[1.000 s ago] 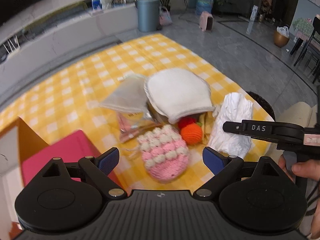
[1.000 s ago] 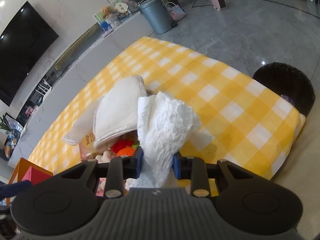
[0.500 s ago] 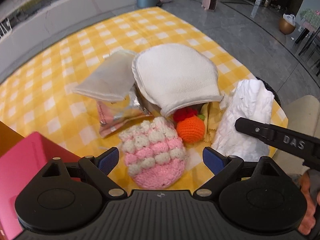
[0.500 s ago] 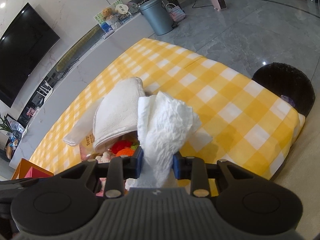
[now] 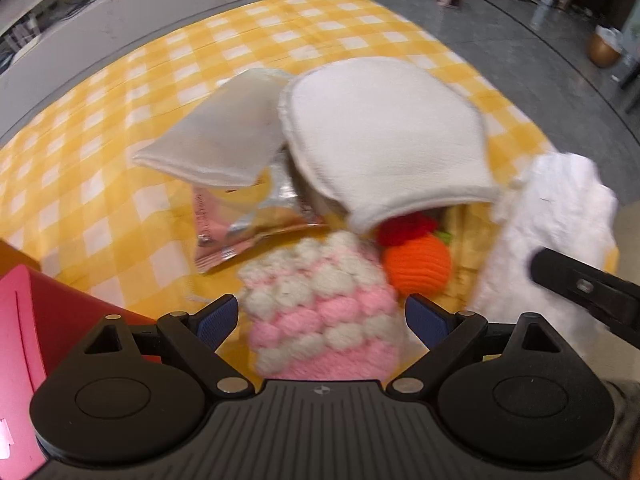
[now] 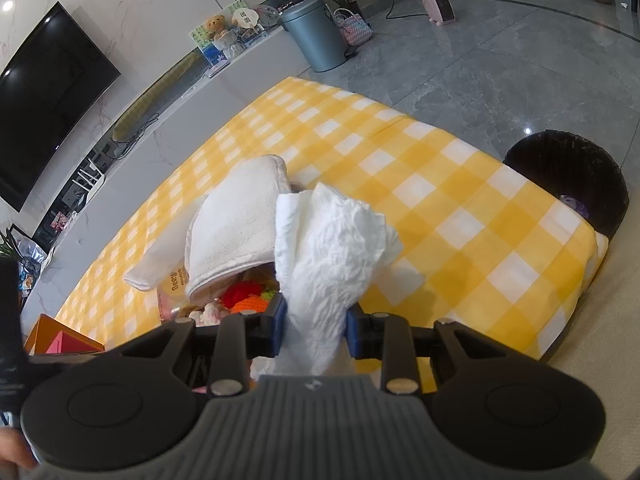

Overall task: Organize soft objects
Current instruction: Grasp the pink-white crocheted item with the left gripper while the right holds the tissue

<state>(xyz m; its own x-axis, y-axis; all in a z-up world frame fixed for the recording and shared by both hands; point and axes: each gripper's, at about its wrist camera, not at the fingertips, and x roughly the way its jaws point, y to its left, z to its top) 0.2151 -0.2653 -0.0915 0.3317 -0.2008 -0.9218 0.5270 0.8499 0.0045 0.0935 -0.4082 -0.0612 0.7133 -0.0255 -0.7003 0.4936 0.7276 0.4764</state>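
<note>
Yellow-and-white checked cloth covers a low table on a grey marble floor, with a black round wicker basket at the right edge of the right wrist view; its contents are too dark to tell. A red box with an orange side shows at lower left of the left wrist view, its inside unseen.

Soft things lie heaped mid-frame: a white terry mitt, rounded and stitched at the rim, overlapping a flat pale folded cloth; a shiny pink foil snack packet partly beneath them; an orange crocheted ball with red tuft; and a bobbled pink-and-cream crocheted pouch at lower centre.

The left gripper hangs with jaws wide apart on either side of the pouch, pads not pressing it. The right gripper has its jaws narrowed onto a crumpled white paper-like cloth, pinching its lower end.
</note>
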